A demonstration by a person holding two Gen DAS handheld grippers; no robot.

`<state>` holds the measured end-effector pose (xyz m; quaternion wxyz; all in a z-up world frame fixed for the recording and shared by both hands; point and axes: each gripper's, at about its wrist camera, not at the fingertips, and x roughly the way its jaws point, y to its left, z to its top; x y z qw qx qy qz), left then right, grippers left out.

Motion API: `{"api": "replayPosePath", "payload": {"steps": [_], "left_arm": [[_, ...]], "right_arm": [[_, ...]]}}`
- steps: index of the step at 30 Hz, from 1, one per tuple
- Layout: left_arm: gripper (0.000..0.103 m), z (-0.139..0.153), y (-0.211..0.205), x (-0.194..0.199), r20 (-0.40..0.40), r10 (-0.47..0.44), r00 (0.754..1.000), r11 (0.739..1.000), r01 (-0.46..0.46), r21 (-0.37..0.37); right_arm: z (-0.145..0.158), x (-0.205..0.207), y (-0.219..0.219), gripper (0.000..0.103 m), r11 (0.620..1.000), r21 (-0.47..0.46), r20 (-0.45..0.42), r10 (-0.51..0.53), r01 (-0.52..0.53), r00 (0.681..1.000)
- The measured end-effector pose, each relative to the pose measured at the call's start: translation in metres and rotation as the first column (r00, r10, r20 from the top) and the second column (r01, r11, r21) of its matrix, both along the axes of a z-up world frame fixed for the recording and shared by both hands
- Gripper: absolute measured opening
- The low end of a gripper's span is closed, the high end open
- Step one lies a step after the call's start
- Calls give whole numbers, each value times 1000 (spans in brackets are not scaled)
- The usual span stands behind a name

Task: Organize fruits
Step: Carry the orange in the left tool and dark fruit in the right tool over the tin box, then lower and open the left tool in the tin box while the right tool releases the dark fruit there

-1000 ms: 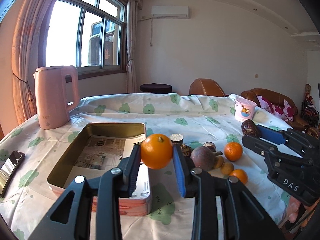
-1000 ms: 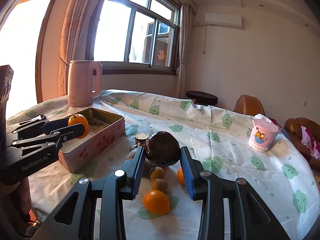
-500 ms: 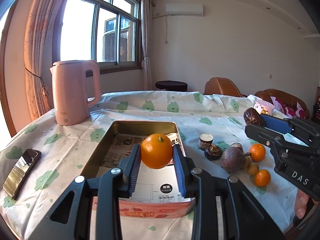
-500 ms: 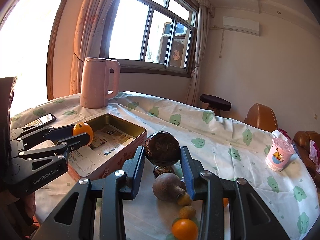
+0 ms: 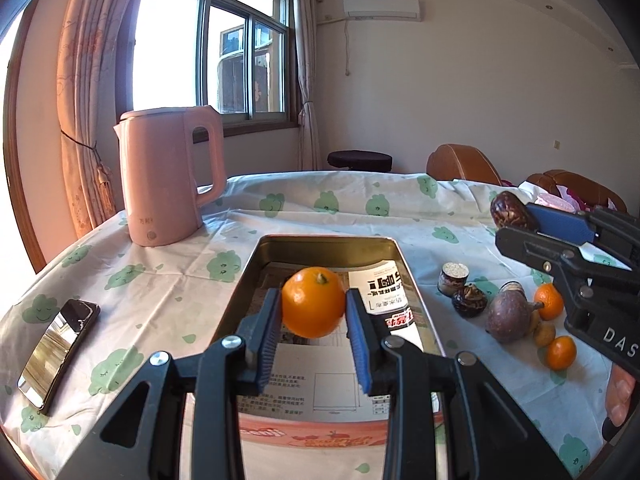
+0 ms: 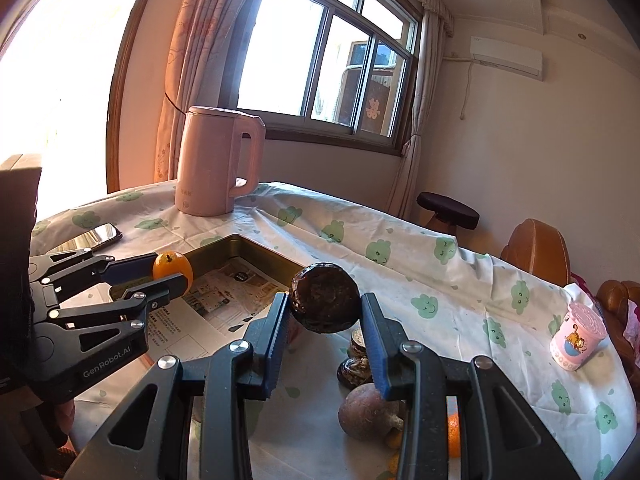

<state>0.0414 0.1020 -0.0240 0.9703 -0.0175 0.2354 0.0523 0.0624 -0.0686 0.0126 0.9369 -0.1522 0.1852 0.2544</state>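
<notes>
Over the tin (image 5: pixel 412 280) — left gripper (image 5: pixel 313 312) clamping orange (image 5: pixel 312 306), right gripper (image 6: pixel 325 312) clamping half-hidden dark fruit (image 6: pixel 325 298).

Over the last second I've carried the orange (image 5: pixel 313 303) in my left claw (image 5: pixel 312 322) from beside the open tin (image 5: pixel 327 242) to above its paper-lined inside; a second ago it hung off the tin's right edge. My right claw (image 6: pixel 325 322) has brought the dark wrinkled fruit (image 6: pixel 325 297) leftward too, from above the loose fruit pile (image 6: pixel 366 410) on the table to just off the tin's near corner. The pink kettle (image 5: pixel 166 176) now looms closer in both views.
</notes>
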Motion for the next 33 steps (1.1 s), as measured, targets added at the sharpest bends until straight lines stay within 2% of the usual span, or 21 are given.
{"api": "replayPosePath", "payload": {"steps": [12,27,33], "left_arm": [[34,5,19,23,-59,-3,998,1000,4,11],[34,-9,33,53,-165,-29,986,1000,30,6],[34,-17,35,59,-196,-24,980,1000,25,4]], "right_arm": [[0,25,33,38,999,-17,-49,37,-38,998],[-34,62,63,38,999,-5,-228,49,-52,972],[-45,69,70,38,998,-14,-268,50,-56,962]]}}
